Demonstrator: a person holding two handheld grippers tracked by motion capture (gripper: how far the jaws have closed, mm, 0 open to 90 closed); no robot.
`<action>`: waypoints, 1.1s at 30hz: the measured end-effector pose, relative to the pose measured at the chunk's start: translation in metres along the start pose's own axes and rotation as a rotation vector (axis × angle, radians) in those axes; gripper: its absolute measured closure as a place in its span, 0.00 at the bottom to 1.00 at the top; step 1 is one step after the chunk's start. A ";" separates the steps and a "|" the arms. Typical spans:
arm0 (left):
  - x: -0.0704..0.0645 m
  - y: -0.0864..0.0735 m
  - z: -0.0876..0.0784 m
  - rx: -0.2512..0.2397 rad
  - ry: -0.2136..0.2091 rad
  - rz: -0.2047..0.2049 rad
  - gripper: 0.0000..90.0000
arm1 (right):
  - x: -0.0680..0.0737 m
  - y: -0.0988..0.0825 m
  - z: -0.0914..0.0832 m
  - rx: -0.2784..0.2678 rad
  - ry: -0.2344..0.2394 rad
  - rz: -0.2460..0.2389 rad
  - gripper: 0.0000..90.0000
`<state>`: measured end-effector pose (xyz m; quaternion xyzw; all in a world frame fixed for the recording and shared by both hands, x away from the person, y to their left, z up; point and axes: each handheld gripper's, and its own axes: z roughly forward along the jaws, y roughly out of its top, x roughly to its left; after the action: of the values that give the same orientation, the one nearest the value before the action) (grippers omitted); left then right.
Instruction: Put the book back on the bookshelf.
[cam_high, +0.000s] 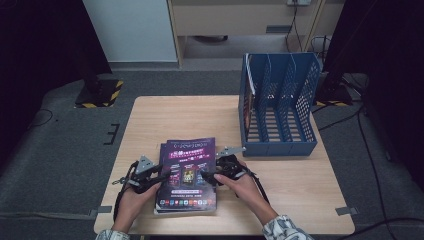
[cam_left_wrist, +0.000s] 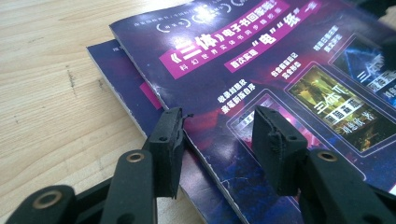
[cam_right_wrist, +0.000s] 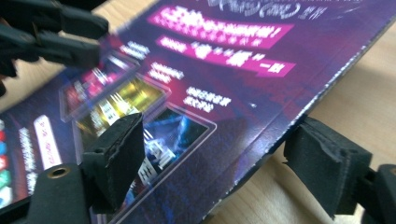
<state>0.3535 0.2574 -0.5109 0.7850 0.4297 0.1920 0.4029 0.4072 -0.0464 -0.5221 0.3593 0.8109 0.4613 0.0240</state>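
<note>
Purple magazines (cam_high: 187, 172), stacked flat, table's near edge

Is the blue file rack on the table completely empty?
No, in the high view the blue file rack holds a thin booklet upright in its leftmost slot.

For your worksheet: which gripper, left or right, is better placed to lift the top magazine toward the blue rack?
Probably the right gripper: its jaws straddle the top magazine's raised edge, one above and one below, on the blue rack's side. The left gripper has both jaws resting over the cover, gripping nothing.
</note>
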 end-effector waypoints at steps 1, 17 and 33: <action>0.000 0.000 0.000 0.000 0.001 -0.002 0.59 | 0.001 0.002 -0.002 -0.009 0.005 -0.004 0.24; 0.005 -0.002 -0.002 0.001 -0.015 -0.018 0.59 | 0.004 0.051 0.010 0.004 0.038 -0.033 0.29; 0.005 -0.003 -0.001 -0.011 -0.019 -0.032 0.58 | 0.014 0.062 0.035 0.057 0.022 -0.020 0.25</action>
<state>0.3541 0.2631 -0.5129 0.7776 0.4375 0.1804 0.4141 0.4444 0.0078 -0.4903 0.3467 0.8275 0.4415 0.0093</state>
